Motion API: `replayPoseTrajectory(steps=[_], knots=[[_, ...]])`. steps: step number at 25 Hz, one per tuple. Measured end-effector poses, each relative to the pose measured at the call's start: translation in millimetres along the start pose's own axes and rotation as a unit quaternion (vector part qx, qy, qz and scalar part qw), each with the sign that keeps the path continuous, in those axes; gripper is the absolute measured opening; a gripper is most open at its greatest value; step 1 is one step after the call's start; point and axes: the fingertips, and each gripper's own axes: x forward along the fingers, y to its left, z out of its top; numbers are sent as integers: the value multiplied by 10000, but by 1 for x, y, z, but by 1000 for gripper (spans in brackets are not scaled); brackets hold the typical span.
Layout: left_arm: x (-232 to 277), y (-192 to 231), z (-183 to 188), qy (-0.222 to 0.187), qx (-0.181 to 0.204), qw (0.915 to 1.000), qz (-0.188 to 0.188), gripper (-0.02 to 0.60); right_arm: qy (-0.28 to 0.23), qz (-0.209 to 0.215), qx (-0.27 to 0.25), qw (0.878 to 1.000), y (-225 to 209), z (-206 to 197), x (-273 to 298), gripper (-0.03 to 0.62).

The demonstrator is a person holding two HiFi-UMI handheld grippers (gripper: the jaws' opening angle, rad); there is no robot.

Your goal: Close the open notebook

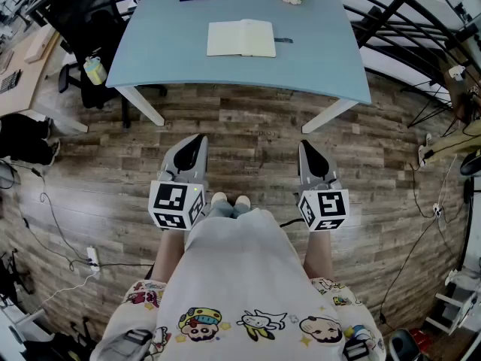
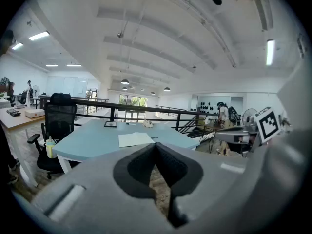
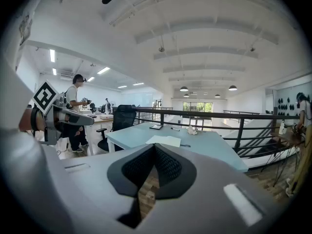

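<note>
Still-open notebook point(image 1: 241, 38), blank cream pages

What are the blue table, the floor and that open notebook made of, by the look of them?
Table: smooth matt light-blue top, probably painted or laminated board.
Floor: planks with grain in mixed browns; real wood or vinyl, I cannot tell.
Open notebook: cream paper pages, matt.
</note>
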Motion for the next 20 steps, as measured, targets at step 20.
replayPoseTrajectory(steps=[20], knots=[[5, -29, -1, -122, -228, 9994, 227, 57, -218, 227, 126, 9994, -28, -2, -11, 56]])
